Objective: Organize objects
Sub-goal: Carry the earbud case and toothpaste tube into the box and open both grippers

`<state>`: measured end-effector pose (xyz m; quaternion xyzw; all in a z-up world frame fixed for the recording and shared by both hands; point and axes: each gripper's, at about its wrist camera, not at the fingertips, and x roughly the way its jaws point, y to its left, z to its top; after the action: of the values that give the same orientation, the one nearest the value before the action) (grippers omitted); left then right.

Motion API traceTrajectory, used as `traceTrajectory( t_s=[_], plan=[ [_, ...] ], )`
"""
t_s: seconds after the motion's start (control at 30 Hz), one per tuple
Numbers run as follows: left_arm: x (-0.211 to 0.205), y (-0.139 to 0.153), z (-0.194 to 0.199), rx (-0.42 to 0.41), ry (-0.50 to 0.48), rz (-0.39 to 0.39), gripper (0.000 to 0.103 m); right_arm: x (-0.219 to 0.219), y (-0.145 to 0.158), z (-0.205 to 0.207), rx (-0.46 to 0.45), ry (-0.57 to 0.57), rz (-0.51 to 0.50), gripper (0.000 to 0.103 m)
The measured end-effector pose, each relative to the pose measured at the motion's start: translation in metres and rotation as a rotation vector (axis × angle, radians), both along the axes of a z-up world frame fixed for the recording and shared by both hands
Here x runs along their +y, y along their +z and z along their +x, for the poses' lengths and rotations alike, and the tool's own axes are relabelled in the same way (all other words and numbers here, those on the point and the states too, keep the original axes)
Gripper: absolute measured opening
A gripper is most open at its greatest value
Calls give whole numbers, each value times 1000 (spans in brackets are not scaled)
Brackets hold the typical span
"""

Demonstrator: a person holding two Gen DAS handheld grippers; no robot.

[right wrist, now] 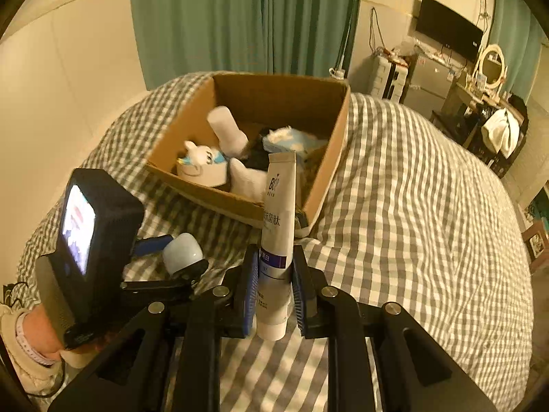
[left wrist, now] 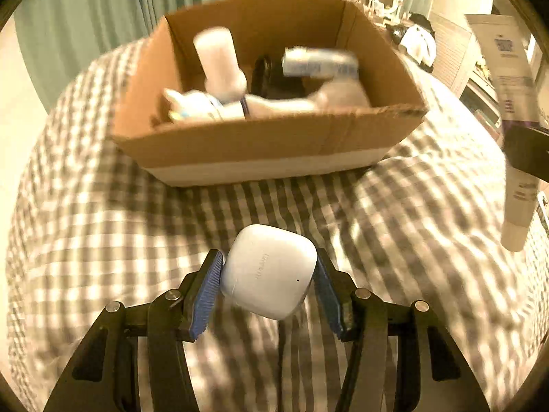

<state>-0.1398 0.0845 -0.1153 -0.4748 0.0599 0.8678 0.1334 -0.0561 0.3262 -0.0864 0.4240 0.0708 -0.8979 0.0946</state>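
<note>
Through the left wrist view: left gripper [left wrist: 269, 288] has its jaws clamped on a white earbud case [left wrist: 268, 272], blue pads pressing both sides, case tilted and lifted clear of the checked bed cover [left wrist: 103, 226]. Grip sits across the case's width, likely so it can be carried and dropped straight into the cardboard box [left wrist: 260, 147] just ahead. Box is open-topped and already part full: a white bottle [left wrist: 219, 61] leaning up, a blurred white-blue pack [left wrist: 319, 62], something dark between them, pale items low at the front wall; motion blur hides the rest. At the right edge the tube in the other gripper shows, hanging cap down. From the right wrist view: right gripper [right wrist: 274, 292] has jaws clenched on a white tube [right wrist: 278, 240] with a purple band, held near its capped end, crimped end up, probably so it goes into the box lengthwise. Box contents read clearer here: a white-blue figure mug [right wrist: 204, 166], the white bottle, a light blue pack [right wrist: 291, 139], a dark item. Left gripper with its case is visible low left, beside a person's sleeve [right wrist: 20, 340]. My read: both items picked, neither over the box yet; placing is the remaining step.
</note>
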Motion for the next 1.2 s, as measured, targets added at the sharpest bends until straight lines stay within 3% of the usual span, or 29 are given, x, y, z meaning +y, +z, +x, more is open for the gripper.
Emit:
traceTrajectory(
  t_s=[0.43,0.8,1.2],
  plan=[
    [-45,114,24,171,-1,69,55,-37,69,30,112,39,45,18],
    [-49,150,-17,246,18,70,55,-36,95,-10,164,46,19,18],
    [-41,150,-88,252,4,70,55,-28,96,-90,155,37,4,18]
  ],
)
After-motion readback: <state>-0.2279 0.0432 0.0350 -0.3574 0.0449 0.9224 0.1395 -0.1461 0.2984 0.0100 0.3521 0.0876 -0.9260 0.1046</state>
